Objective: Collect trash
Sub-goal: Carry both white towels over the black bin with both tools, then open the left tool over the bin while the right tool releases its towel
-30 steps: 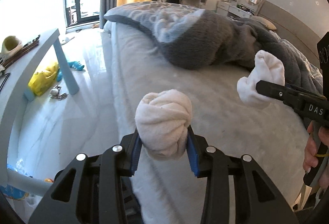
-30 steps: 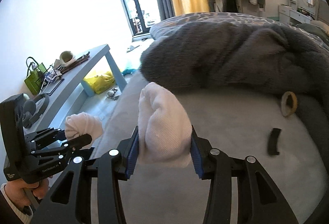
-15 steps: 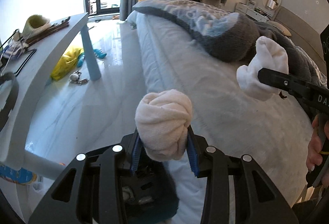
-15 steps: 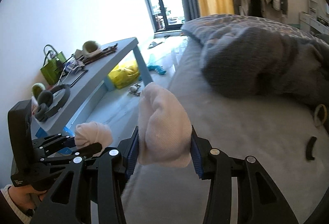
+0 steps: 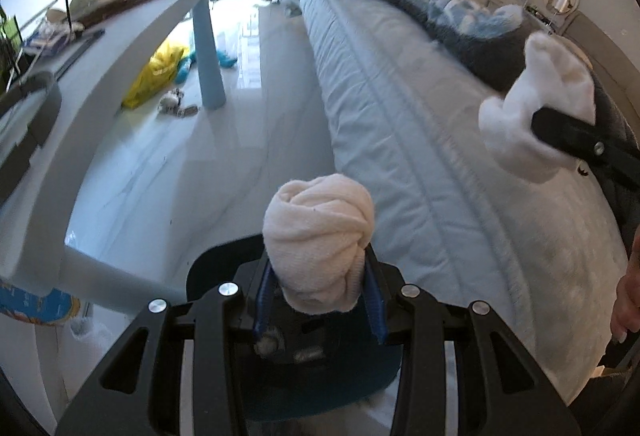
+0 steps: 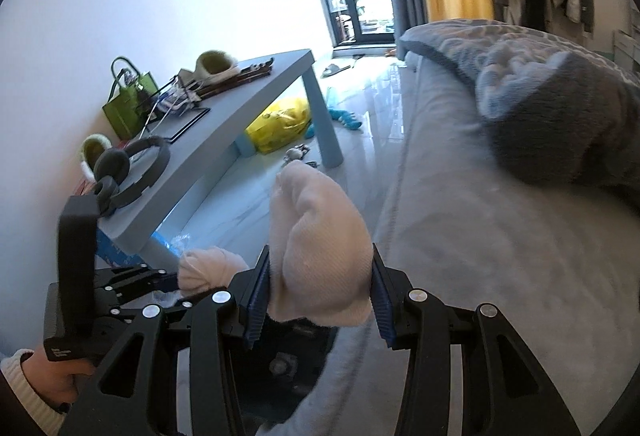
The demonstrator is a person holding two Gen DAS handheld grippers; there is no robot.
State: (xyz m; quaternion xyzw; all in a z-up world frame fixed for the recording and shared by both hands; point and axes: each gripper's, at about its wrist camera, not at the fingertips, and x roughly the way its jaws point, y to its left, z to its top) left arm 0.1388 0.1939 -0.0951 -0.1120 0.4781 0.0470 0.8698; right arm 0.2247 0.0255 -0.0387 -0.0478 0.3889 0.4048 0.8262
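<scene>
Both views have swung off the bed toward the floor since a second ago; grips unchanged.

Cream balled cloth wad point(image 5: 318, 236) pinched in left gripper point(image 5: 318, 300) jaws; white crumpled cloth wad point(image 6: 318, 248) in right gripper point(image 6: 318, 300) jaws, both above a dark round bin point(image 5: 216, 268), contents unclear, probably the drop point.

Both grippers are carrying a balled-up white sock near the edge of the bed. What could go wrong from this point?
1. The left gripper pinches only the lower part of its rolled sock; most of the ball bulges above the pads, so it might slip out over the dark bin or miss it.
2. The right gripper holds its sock close to the left one, so the two tools could knock together.
3. These look like socks, possibly not trash at all.
</scene>
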